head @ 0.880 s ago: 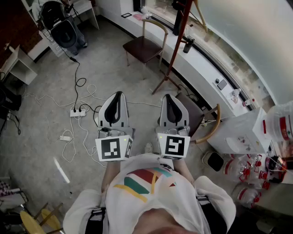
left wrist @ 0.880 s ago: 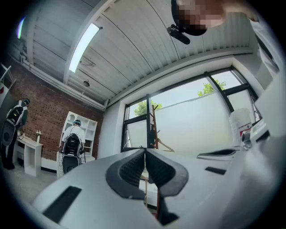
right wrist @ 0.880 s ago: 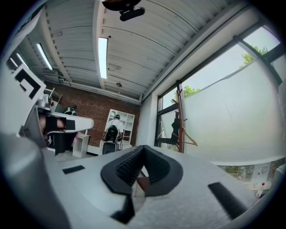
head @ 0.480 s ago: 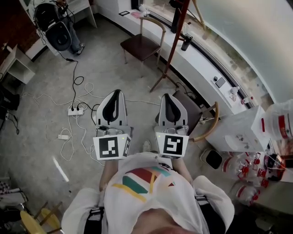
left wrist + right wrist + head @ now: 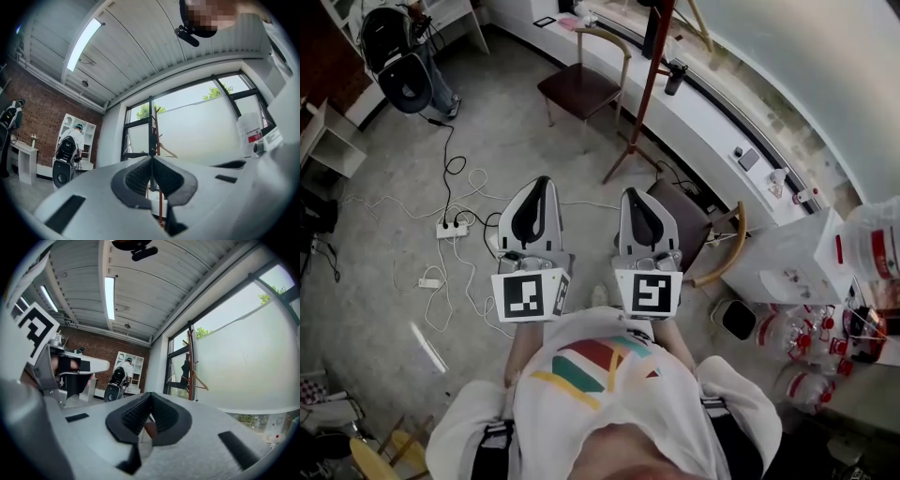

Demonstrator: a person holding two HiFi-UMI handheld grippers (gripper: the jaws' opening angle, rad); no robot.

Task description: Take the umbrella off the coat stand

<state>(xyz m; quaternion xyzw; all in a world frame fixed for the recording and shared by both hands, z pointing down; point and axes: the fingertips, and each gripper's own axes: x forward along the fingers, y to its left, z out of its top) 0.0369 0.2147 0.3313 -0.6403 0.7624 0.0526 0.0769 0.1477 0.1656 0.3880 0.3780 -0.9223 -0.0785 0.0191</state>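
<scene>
Well, held left hand-held gripper [image 5: 542,187] and right hand-held gripper [image 5: 632,197] with jaws together, nothing gripped, well short of coat stand [image 5: 645,89]. Spotted umbrella [image 5: 674,77] hung just beside its pole. Probably needed to step closer, open one, clamp umbrella, lift clear before pulling back.

Grey floor [image 5: 546,161], brick wall [image 5: 41,108], wooden chair [image 5: 577,88]

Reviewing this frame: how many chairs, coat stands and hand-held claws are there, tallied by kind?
Chairs: 2
Coat stand: 1
Claws: 2, the left claw and the right claw, both shut and empty
Total: 5
</scene>
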